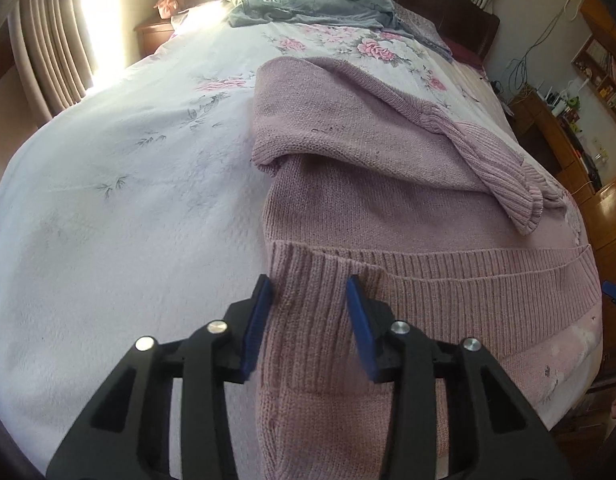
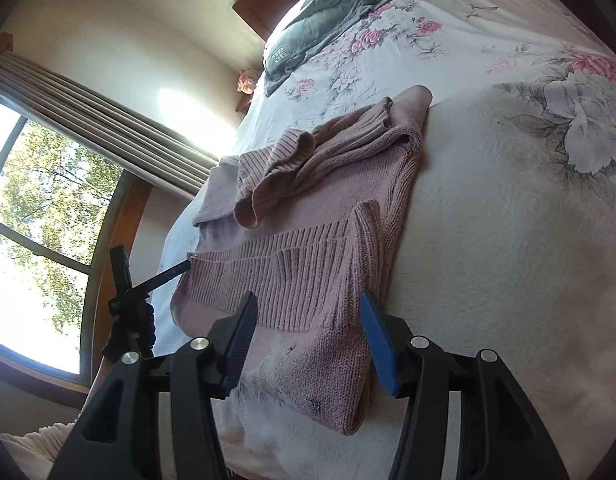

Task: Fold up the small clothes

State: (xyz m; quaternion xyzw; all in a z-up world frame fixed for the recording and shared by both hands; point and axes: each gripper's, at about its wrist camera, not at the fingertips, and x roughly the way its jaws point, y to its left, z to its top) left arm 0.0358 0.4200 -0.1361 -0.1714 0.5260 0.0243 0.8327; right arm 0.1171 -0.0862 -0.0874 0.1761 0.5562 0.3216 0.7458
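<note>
A: Where is the mauve ribbed-knit sweater [image 1: 372,208]?

B: Flat on the white floral bed quilt [image 1: 127,200], sleeves folded across its body, ribbed hem [image 2: 291,280] nearest both tools.

A: And the fingers?

B: The left gripper [image 1: 310,320] has its blue pads apart, straddling the hem's corner. The right gripper [image 2: 308,340] is also spread, around the other corner. Whether either lower pad is already under the knit, I can't quite tell.

A: So how to do it well?

B: Probably close both on the hem together, catching all layers, then lift evenly towards the collar so the sleeves stay put.
</note>
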